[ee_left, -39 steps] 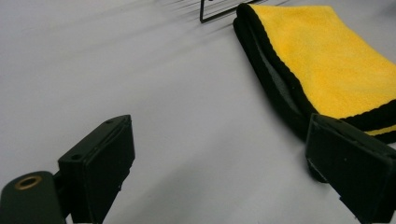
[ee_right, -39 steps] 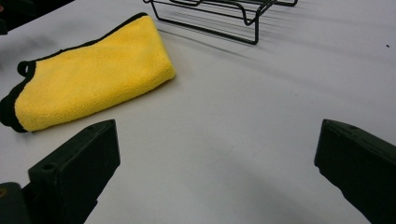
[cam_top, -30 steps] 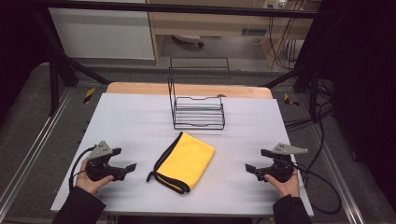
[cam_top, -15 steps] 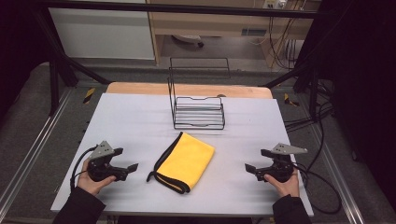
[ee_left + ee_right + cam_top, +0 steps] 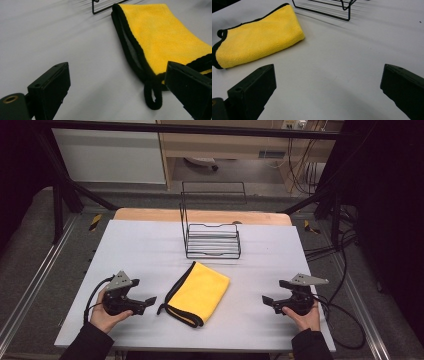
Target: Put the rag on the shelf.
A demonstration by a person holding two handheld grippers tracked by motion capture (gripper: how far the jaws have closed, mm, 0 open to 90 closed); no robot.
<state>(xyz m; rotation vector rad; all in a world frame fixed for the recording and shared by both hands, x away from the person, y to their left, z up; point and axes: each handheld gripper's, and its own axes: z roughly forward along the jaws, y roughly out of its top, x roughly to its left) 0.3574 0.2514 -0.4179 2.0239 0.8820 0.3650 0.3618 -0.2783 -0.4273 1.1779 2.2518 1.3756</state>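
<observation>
1. Yellow cloth (image 5: 197, 292) lies folded flat on the white worktop (image 5: 150, 245), near the middle of the front half, between the two tongs and apart from both. Black-edged side and its small hanging loop (image 5: 153, 96) face the person's left.
2. Wire rack (image 5: 212, 237) stands upright just behind the cloth, not touching it. Nothing sits in it.
3. Left tongs (image 5: 149, 301) rest low at the worktop, jaws spread wide, nothing between them. In the left gripper view the loop corner of the cloth sits just ahead of the jaws, close beside one of them; contact cannot be confirmed.
4. Right tongs (image 5: 266, 301) are also wide and empty, well apart from the cloth, pointing toward its folded edge (image 5: 297, 32).
5. Judgement on progress: nothing is done so far. Cloth ungripped, unlifted, fold undisturbed.
6. What is left, as I read it: close on the cloth (left tongs are nearest, at the loop corner), then handle it, perhaps toward the rack. The whole job remains.
</observation>
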